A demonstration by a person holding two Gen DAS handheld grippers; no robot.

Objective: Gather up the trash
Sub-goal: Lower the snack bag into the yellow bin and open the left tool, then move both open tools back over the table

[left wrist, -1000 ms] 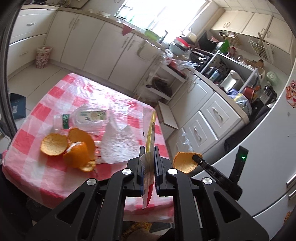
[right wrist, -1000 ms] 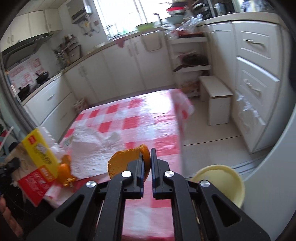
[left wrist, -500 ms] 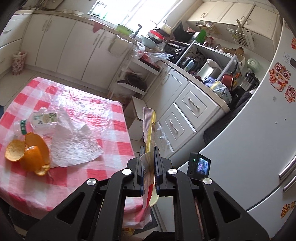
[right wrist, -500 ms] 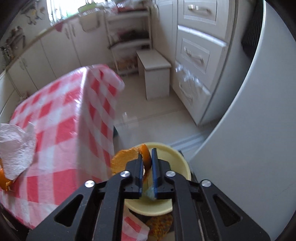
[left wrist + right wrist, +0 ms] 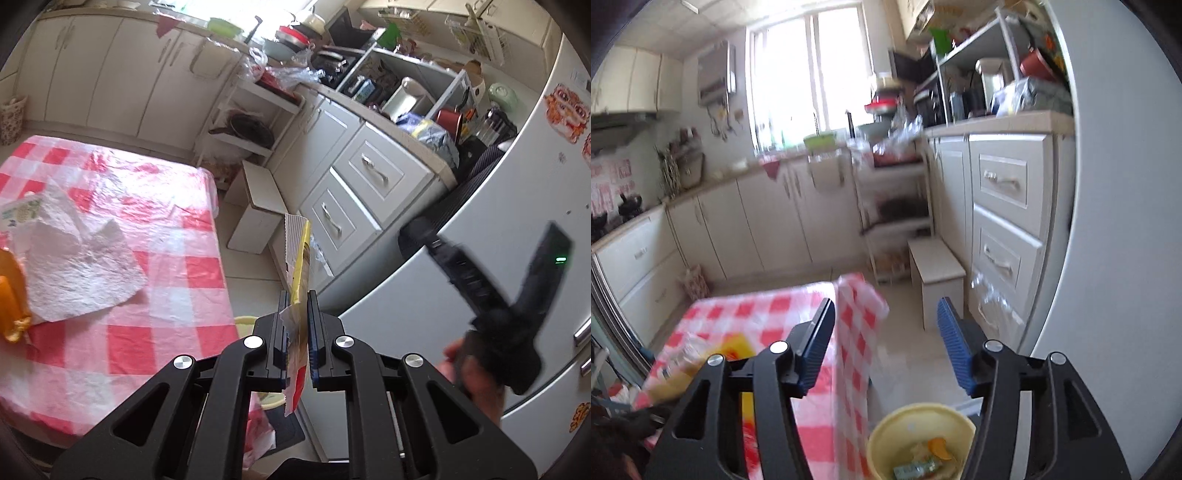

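Above bin (image 5: pixel 919 435), right gripper (image 5: pixel 885 347) newly empty.

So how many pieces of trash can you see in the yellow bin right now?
3, seen from the right wrist: an orange peel at the middle, a green wrapper just below it, and a pale scrap left of the peel. The bin is cut off below, so more may be hidden.

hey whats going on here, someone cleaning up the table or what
Yes, trash is being cleared off the checkered table into a yellow bin on the floor beside it. The right gripper is open above the bin, which holds orange peel. The left gripper clamps a yellow wrapper. A crumpled napkin lies on the table.
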